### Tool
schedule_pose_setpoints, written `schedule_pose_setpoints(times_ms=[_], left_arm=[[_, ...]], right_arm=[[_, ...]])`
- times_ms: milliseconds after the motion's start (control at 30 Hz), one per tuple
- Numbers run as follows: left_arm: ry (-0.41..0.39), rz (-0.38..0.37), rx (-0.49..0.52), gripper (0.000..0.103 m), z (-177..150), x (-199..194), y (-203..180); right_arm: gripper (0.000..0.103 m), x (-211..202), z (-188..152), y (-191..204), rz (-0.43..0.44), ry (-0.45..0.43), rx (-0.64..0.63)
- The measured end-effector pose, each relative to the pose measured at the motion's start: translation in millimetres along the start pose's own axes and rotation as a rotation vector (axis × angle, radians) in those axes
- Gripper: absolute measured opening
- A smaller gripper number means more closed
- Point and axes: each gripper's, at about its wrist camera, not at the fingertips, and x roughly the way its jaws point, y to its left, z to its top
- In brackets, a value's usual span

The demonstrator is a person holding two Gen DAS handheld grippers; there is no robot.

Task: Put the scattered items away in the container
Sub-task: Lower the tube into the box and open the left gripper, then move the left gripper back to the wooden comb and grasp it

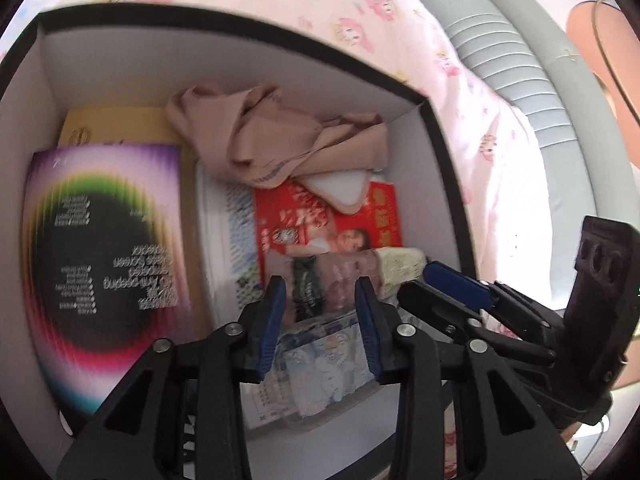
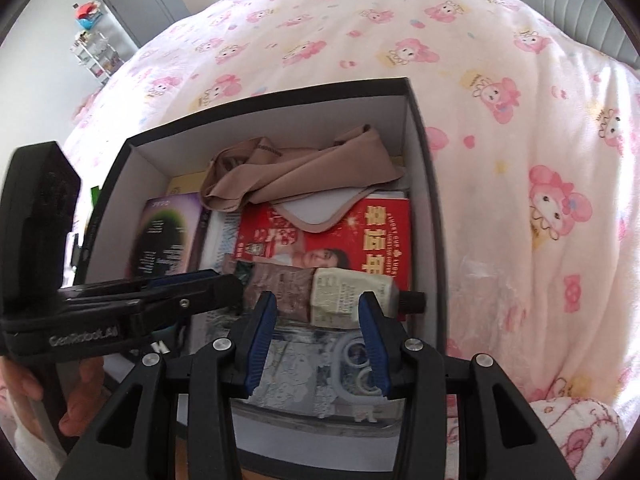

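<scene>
While both my tongs hang over it, the black box (image 2: pixel 430 184) with white inner walls sits on the pink cartoon-print bedspread (image 2: pixel 520 160). Inside lie a crumpled beige cloth (image 2: pixel 296 172), a red printed packet (image 2: pixel 360 232), a glossy rainbow-ringed booklet (image 1: pixel 100 264) and a squeezed tube (image 2: pixel 340 292). My left tongs (image 1: pixel 320 312) and right tongs (image 2: pixel 316 336) gape open, holding nothing

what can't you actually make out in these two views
- Left wrist: small print on the purple booklet is motion-blurred.
- Both views: whatever lies under the beige cloth is hidden.
- Right wrist: the clear packet is partly covered by the right gripper.
- Left gripper: jaws apart, holding nothing.
</scene>
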Motion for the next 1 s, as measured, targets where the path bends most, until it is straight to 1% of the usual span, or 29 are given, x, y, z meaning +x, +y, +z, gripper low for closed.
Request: schedule_pose_setpoints(times_ms=[33, 67, 167, 200, 267, 300, 400, 467, 567, 600, 633, 733, 767, 800, 900, 1000], left_arm=[[-0.004, -0.021, -0.011, 0.035, 2, 0, 0], [-0.01, -0.026, -0.017, 0.035, 1, -3, 2], [-0.049, 0.029, 0.013, 0.035, -3, -13, 2], [-0.063, 0.04, 0.028, 0.035, 0, -16, -3], [-0.098, 0.047, 0.068, 0.036, -6, -28, -12], [-0.118, 0.06, 0.089, 0.039, -9, -35, -16], [-0.186, 0.117, 0.149, 0.042, -22, -58, -30], [-0.217, 0.116, 0.166, 0.043, -27, -67, -45], [-0.251, 0.105, 0.182, 0.045, -40, -89, -55], [-0.262, 0.111, 0.186, 0.045, -40, -88, -64], [-0.275, 0.117, 0.19, 0.046, -35, -79, -74], [-0.306, 0.129, 0.185, 0.046, -51, -101, -71], [-0.316, 0.134, 0.181, 0.046, -50, -100, -75], [-0.326, 0.142, 0.174, 0.046, -54, -112, -74], [-0.37, 0.186, 0.135, 0.046, -66, -140, -59], [-0.425, 0.229, 0.055, 0.05, -81, -175, -23]], right_arm=[[0.039, -1, 0, -1, -0.012, -0.005, -0.001], [0.039, -1, 0, -1, -0.027, -0.005, -0.004], [0.039, 2, 2, 0, -0.062, -0.003, -0.025], [0.039, 4, 3, 2, -0.074, 0.003, -0.03], [0.039, 6, 5, 4, -0.078, 0.01, -0.03], [0.039, 3, 5, 6, -0.075, 0.003, -0.03], [0.041, -12, 5, 13, -0.085, -0.034, -0.039], [0.044, -24, 4, 18, -0.081, -0.062, -0.046], [0.045, -45, 1, 28, -0.074, -0.101, -0.055], [0.045, -51, -1, 32, -0.068, -0.114, -0.059], [0.045, -59, -1, 38, -0.062, -0.127, -0.066], [0.045, -75, -4, 59, -0.044, -0.158, -0.106], [0.045, -79, -4, 67, -0.033, -0.165, -0.126], [0.045, -82, -5, 77, -0.017, -0.169, -0.15], [0.045, -82, -2, 112, 0.046, -0.161, -0.235], [0.045, -72, 3, 156, 0.129, -0.141, -0.317]])
